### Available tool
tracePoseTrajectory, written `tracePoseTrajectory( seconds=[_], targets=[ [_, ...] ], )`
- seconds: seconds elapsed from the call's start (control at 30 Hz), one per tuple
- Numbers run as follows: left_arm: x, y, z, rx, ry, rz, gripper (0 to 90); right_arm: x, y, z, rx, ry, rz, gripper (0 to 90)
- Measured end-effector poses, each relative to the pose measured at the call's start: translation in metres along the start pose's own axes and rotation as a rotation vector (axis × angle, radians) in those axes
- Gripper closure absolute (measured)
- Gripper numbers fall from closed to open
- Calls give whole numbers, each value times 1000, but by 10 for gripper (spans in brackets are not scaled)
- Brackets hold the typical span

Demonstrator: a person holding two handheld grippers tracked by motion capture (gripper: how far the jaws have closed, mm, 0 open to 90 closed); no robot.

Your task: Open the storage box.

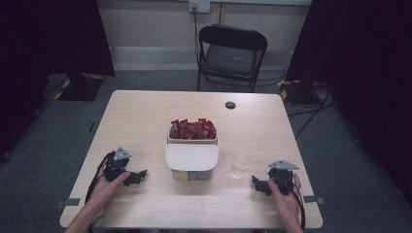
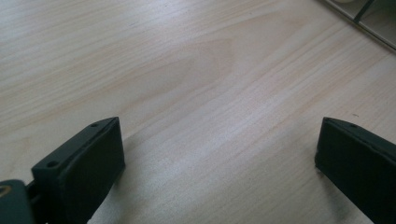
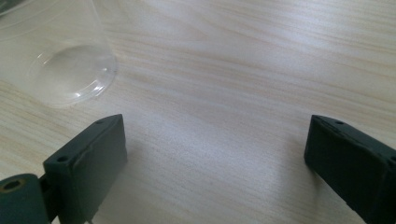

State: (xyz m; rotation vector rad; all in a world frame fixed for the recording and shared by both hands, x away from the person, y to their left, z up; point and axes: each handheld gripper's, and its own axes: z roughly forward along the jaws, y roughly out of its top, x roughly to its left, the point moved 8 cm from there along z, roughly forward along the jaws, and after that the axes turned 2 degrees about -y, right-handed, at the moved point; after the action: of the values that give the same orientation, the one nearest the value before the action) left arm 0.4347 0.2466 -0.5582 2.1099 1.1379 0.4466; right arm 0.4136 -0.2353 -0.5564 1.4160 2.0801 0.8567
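A white box (image 1: 192,155) stands at the middle of the wooden table (image 1: 145,111); its far half holds several red packets (image 1: 193,129), and a white lid covers its near half. A clear plastic cup (image 1: 240,165) stands upright just right of the box. My left gripper (image 1: 136,177) rests on the table left of the box, open, with bare wood between its jaws. My right gripper (image 1: 258,184) rests near the front right, open with nothing between its jaws. In the right gripper view the cup (image 3: 65,60) stands just beyond the left jaw.
A black folding chair (image 1: 231,56) stands beyond the table's far edge. A dark round cable hole (image 1: 230,105) lies in the tabletop at the far right. Black curtains hang at both sides of the room.
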Motion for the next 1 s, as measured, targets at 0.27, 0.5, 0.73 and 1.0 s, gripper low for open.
tracePoseTrajectory(
  seconds=[0.27,0.5,0.73,1.0],
  targets=[
    [3,1,-3,-16,25,-29,113,0,0,0,0,0,0,51],
    [-2,2,-4,-7,8,-16,158,0,0,0,0,0,1,51],
    [-11,6,-6,-12,-29,-15,163,0,-1,-1,1,-1,-1,52],
    [-22,12,-10,-33,-74,5,163,0,-1,-1,1,-1,-1,51]
  ],
)
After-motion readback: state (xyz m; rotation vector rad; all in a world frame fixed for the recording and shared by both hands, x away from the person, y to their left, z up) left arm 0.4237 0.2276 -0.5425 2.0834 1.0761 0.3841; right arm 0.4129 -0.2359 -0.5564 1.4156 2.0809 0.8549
